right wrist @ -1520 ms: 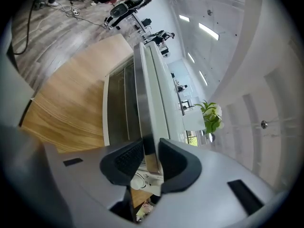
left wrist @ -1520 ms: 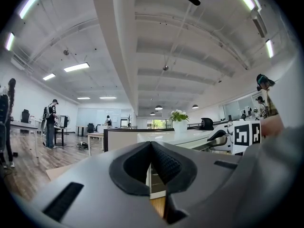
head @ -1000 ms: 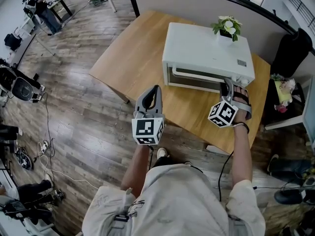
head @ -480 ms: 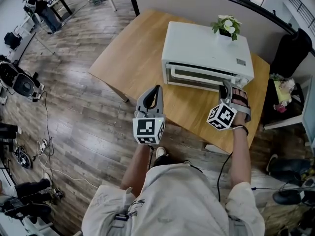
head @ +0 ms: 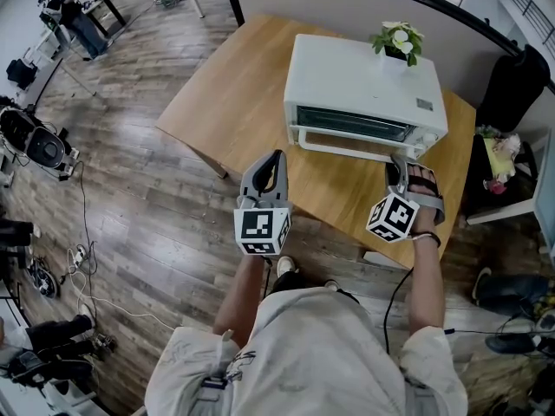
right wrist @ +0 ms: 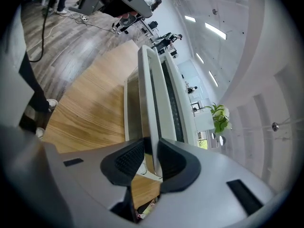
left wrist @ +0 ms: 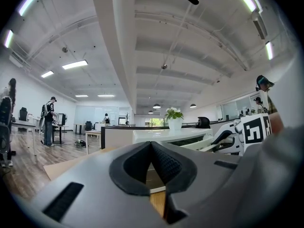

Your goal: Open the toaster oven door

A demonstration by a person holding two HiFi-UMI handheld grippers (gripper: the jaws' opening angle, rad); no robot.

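Locates the toaster oven (head: 364,81) at the far right of the wooden table (head: 234,102), front turned toward the person, with a potted plant (head: 401,40) on its roof. Records the oven door (head: 351,126) part-way open, tilted out at the top and not yet flat.

Finds the right gripper (head: 397,159) closed on the door handle (head: 342,148) near its right end. Notes the jaws just tightened further, with the white bar pinched between the pads. Confirms this in the right gripper view, with the handle (right wrist: 150,103) seated squarely in the grip.

Judges the end grip chosen to keep the hand clear of the door's swing. Judges the downward tilt of the gripper suited to following the handle's arc.

Finds the left gripper (head: 276,156) shut on nothing, pads together (left wrist: 151,144), held level at the near table edge and well apart from the oven. Judges it parked clear, not needed for a one-handed pull.

Rates the task as under way, with a further pull outward and down called for. Flags a risk of the unbraced oven sliding forward on the table.
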